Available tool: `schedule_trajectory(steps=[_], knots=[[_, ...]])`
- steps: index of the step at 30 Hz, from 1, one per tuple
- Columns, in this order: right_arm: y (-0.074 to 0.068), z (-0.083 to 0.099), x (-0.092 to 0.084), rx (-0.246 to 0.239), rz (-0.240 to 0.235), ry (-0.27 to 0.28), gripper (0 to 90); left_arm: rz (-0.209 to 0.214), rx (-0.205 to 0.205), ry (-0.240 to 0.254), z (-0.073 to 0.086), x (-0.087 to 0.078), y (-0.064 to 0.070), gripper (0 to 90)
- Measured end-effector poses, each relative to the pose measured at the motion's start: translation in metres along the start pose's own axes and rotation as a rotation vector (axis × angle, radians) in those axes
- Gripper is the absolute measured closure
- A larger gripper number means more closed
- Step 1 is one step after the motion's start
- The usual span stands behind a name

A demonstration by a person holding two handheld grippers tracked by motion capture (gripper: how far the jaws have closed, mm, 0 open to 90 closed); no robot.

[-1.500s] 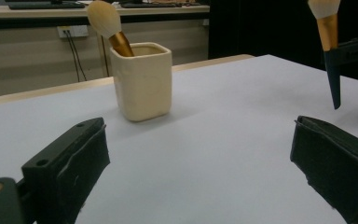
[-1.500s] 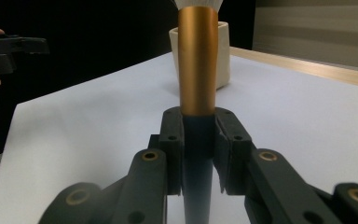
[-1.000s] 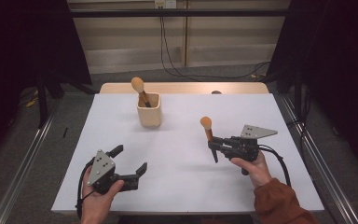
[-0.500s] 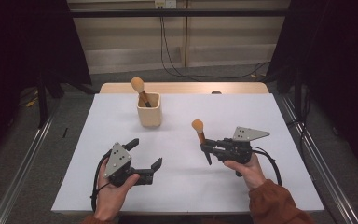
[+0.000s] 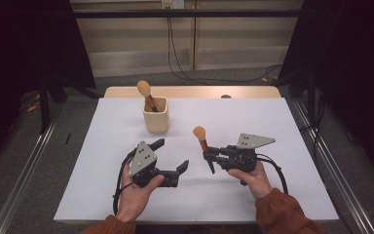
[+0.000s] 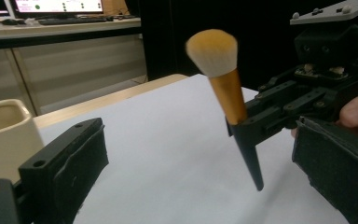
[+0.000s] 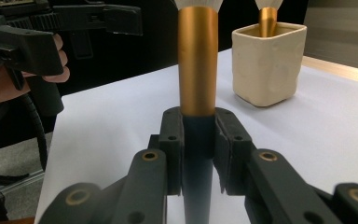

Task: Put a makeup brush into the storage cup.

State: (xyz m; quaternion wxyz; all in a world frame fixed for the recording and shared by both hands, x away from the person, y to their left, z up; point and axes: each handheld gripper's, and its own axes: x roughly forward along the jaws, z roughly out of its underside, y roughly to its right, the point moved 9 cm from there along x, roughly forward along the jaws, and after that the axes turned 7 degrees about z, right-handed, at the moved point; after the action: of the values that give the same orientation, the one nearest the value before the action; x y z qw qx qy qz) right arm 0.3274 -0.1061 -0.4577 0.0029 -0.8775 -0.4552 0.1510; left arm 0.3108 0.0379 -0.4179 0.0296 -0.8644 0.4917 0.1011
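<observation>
My right gripper [image 5: 209, 157] had its fingers clamped on the dark tapered handle of an orange-bristled makeup brush with a copper ferrule [image 5: 201, 138], held nearly upright above the white bench [image 5: 272, 126], bristles up and handle tip pointing down. My left gripper [image 5: 170, 156] lay just beside it, fingers [image 6: 70, 158] spread wide and holding nothing, their gap facing the brush's lower handle. The brush's long axis stood across that gap. The cream ceramic cup [image 5: 155, 115], holding a second similar brush [image 5: 145, 91], stood farther back, nearer my left gripper.
</observation>
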Motion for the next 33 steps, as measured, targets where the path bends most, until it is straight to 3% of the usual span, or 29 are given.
schedule_trajectory(steps=[15,24,28,31,33], knots=[[-0.010,0.001,0.010,-0.004,-0.024,-0.001,75.2,0.050,-0.021,-0.020,-0.004,0.039,0.009,2.8],[-0.015,0.006,0.012,-0.015,-0.038,-0.011,75.2,0.058,-0.035,-0.046,0.000,0.048,0.014,2.4],[-0.017,0.004,0.012,-0.012,-0.044,-0.006,75.2,0.038,-0.075,-0.038,0.000,0.049,0.009,6.4],[-0.017,0.004,0.012,-0.008,-0.041,-0.002,75.2,0.044,-0.091,-0.032,0.000,0.049,0.008,15.1],[-0.017,0.003,0.012,-0.008,-0.036,0.001,75.2,0.040,-0.092,-0.040,0.001,0.049,0.008,15.9]])
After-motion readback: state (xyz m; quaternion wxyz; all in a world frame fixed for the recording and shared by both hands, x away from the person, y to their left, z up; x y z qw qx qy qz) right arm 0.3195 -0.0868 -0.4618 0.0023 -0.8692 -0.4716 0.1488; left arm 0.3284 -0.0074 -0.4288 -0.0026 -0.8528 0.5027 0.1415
